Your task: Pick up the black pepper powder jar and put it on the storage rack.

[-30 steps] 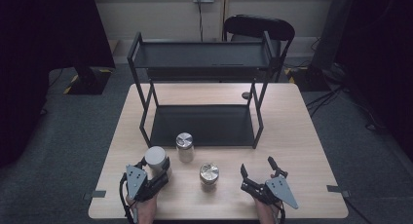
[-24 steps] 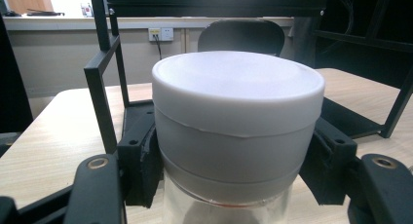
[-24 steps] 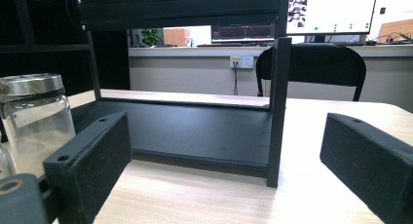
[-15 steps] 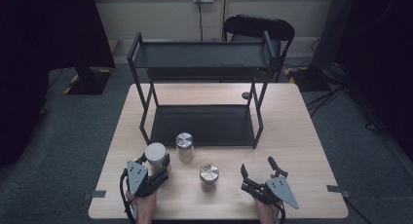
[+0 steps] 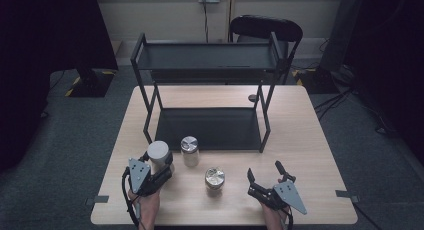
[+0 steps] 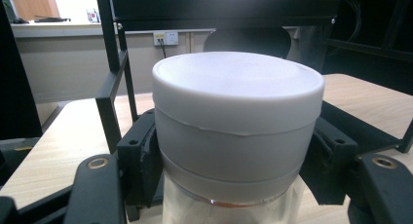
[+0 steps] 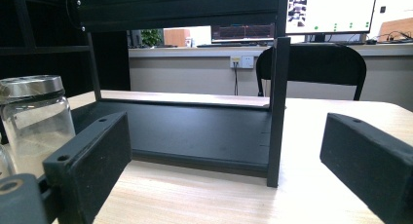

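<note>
Since a second ago the white-lid jar (image 5: 159, 154) sits slightly further right with your left gripper (image 5: 156, 169), clamped below the lid and probably just lifted off the table (image 5: 310, 155). Shelf (image 5: 210, 127) placement looks next. Right gripper (image 5: 264, 176) rests open, empty.

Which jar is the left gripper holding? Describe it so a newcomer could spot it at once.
Start at the black two-tier shelf on the wooden table. Three jars stand before its front edge; take the leftmost, the white-lidded jar, clamped in the left gripper. Its neighbours, the two metal-lidded jars, have shiny lids.
</note>
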A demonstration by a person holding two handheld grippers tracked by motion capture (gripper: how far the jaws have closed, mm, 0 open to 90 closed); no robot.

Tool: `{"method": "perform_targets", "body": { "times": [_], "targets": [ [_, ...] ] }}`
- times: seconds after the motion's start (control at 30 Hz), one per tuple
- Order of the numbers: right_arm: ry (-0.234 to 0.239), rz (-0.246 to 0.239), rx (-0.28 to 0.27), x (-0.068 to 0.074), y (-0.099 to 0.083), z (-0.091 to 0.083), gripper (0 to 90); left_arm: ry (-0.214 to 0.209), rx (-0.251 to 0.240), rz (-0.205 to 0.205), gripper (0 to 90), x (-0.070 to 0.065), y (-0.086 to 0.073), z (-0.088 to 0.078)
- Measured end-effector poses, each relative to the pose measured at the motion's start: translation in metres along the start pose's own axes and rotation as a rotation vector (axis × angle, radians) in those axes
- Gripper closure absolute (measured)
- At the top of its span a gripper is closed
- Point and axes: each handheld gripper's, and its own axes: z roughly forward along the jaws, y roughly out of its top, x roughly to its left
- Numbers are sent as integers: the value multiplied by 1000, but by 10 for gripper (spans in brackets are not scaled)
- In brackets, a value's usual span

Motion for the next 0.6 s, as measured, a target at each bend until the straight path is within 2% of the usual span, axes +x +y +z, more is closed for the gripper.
{"method": "perform_targets", "body": {
  "times": [0.6],
  "targets": [
    [1, -7, 1, 0, 0, 0, 33, 4, 47, -16, 341, 9, 4, 20]
  ]
}}
